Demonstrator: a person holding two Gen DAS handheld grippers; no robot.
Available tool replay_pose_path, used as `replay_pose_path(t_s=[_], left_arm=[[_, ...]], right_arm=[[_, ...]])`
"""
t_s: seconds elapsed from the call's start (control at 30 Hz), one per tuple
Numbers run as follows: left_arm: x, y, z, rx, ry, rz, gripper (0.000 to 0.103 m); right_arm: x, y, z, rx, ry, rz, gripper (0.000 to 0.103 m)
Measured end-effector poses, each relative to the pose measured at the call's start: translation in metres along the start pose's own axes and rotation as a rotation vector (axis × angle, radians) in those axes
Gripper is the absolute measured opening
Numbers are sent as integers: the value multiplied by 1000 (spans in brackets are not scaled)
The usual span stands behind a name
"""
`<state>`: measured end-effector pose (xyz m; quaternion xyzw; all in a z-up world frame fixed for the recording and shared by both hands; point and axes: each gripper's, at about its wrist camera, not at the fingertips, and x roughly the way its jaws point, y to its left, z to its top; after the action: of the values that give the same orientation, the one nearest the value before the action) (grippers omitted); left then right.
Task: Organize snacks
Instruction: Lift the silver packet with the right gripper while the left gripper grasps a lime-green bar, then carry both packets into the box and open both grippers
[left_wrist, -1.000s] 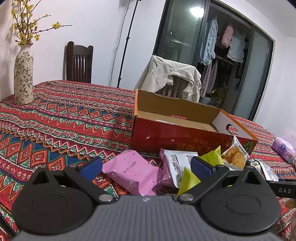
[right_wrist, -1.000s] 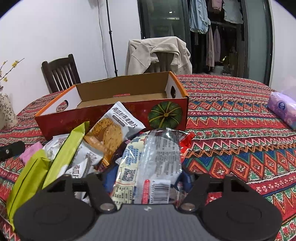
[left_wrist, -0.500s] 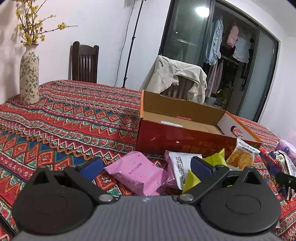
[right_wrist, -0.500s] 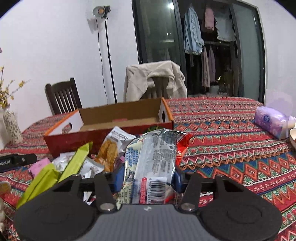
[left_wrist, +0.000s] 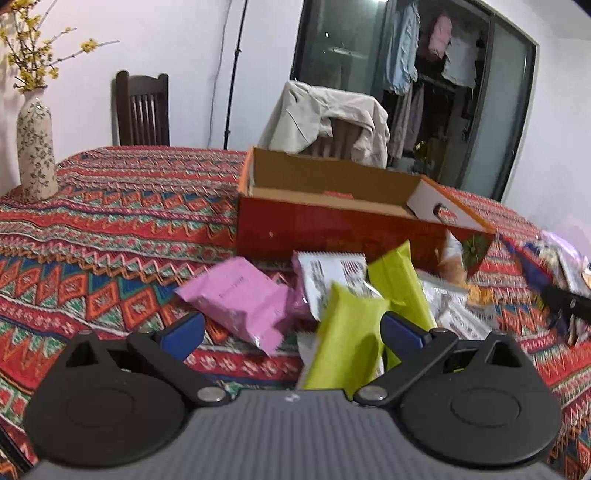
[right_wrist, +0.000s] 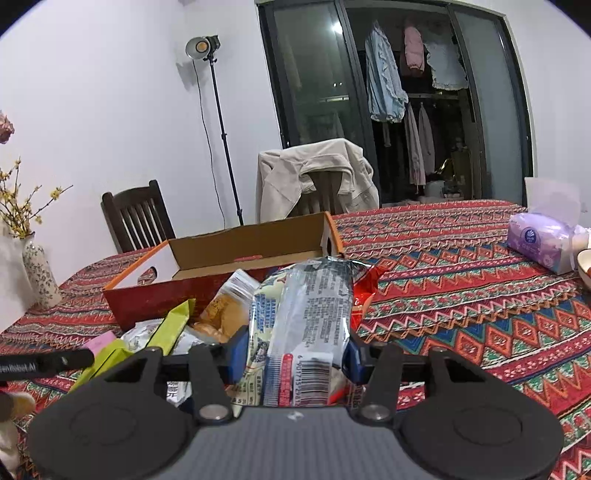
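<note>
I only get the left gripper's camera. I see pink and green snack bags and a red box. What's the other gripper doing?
Observer: The right gripper is shut on a silvery snack packet with a barcode, holding it up off the pile.
Operator: Is there stuff over on that side I can't see?
Observer: Yes, a purple tissue pack sits on the tablecloth far to the right.
Operator: And what's on top of that black pole by the wall?
Observer: A round studio lamp, switched on; your view cuts it off.
</note>
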<state>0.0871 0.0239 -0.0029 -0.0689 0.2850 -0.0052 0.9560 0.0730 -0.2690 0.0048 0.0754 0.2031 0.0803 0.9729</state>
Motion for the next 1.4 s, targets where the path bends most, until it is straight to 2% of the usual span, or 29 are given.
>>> replay_pose_path(t_s=[0.2, 0.27, 0.37, 0.43, 0.53, 0.73, 1.03, 1.4], left_arm=[[8, -7, -12, 12, 49, 30, 103], [10, -6, -14, 3, 57, 34, 99], [9, -5, -15, -9, 68, 7, 78], [10, -5, -17, -17, 89, -18, 55], [8, -3, -18, -39, 86, -38, 43], [0, -1, -17, -65, 67, -30, 40], [-22, -2, -4, -71, -7, -35, 40], [-31, -17, 35, -61, -103, -69, 40]], right_arm=[[-10, -9, -2, 14, -9, 8, 50], [-11, -9, -5, 17, -4, 17, 50], [-12, -7, -8, 12, 3, 35, 50], [-13, -5, -9, 6, 5, 47, 50], [-17, 0, -11, -6, 3, 67, 50], [-24, 6, -15, -21, 6, 81, 50], [-33, 15, -14, -41, -1, 91, 50], [-23, 24, 13, -65, -43, 91, 50]])
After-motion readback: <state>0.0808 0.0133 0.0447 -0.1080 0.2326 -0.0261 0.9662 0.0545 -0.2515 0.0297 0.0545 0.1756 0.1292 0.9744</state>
